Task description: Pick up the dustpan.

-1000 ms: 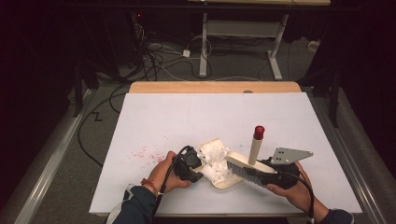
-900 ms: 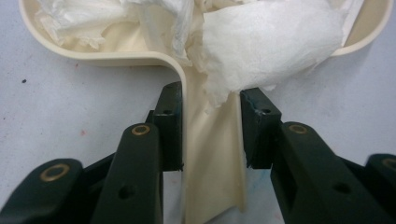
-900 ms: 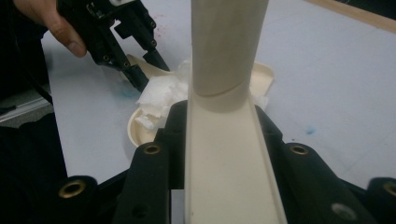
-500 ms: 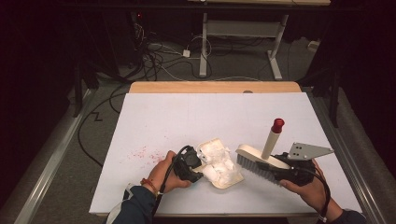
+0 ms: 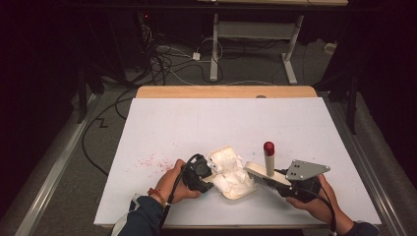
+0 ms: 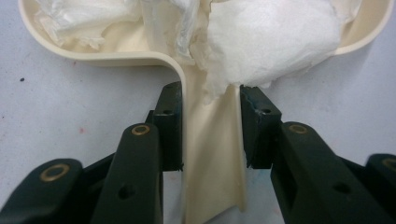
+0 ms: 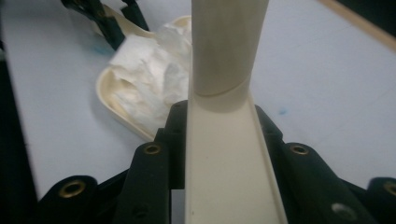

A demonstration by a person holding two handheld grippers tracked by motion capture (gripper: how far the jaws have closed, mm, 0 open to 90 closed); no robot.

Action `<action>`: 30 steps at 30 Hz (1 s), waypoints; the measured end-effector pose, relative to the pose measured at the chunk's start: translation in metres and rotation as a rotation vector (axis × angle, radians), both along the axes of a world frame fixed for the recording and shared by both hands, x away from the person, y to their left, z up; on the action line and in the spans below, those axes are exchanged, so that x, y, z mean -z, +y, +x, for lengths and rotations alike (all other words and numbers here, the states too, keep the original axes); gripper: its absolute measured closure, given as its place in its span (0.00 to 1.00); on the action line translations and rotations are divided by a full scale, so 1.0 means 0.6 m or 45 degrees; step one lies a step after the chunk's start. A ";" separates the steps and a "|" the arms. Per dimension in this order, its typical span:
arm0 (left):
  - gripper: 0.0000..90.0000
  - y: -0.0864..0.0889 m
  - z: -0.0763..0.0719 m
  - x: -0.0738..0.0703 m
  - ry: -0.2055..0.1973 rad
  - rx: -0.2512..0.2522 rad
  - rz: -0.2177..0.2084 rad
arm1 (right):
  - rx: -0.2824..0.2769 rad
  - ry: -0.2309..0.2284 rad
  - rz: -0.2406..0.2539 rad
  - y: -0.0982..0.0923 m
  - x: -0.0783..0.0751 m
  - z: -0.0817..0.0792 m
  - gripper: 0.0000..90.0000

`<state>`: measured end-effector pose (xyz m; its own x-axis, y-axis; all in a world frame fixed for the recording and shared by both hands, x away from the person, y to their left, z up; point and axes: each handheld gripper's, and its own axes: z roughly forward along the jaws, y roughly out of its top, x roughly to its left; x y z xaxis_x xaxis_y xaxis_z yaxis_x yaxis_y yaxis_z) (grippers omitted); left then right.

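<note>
A cream dustpan (image 5: 239, 192) lies on the white table top near the front edge, filled with crumpled white tissue (image 5: 227, 169). My left gripper (image 5: 205, 178) is shut on the dustpan's handle (image 6: 212, 154), one jaw on each side, with the tissue (image 6: 275, 42) just ahead. My right gripper (image 5: 284, 186) is shut on the cream back of a hand brush (image 5: 260, 173). The brush's round handle with a red tip (image 5: 269, 147) stands upright. The bristles sit at the dustpan's right edge. In the right gripper view the brush back (image 7: 224, 177) runs between my jaws, with the dustpan (image 7: 105, 88) beyond.
Faint red specks (image 5: 152, 160) mark the white table top (image 5: 221, 123) left of the dustpan. A wooden strip (image 5: 226, 92) runs along the far edge. Cables and desk legs lie on the dark floor beyond.
The right gripper swung the brush to the right and slightly up, away from the dustpan, then brought it back left against the dustpan's edge. The left gripper and dustpan stayed put.
</note>
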<state>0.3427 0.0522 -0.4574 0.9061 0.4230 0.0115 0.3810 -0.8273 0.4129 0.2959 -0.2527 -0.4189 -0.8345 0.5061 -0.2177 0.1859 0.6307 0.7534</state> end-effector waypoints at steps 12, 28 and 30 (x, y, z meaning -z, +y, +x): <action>0.70 0.000 0.000 0.001 0.001 0.000 0.000 | -0.006 -0.102 0.293 -0.013 -0.021 -0.008 0.76; 0.70 -0.007 -0.002 0.001 -0.005 -0.010 0.003 | 0.259 -0.072 0.172 0.014 0.034 0.060 0.76; 0.70 -0.010 -0.004 0.000 -0.001 -0.012 -0.006 | 0.245 -0.067 0.174 0.030 0.042 0.062 0.76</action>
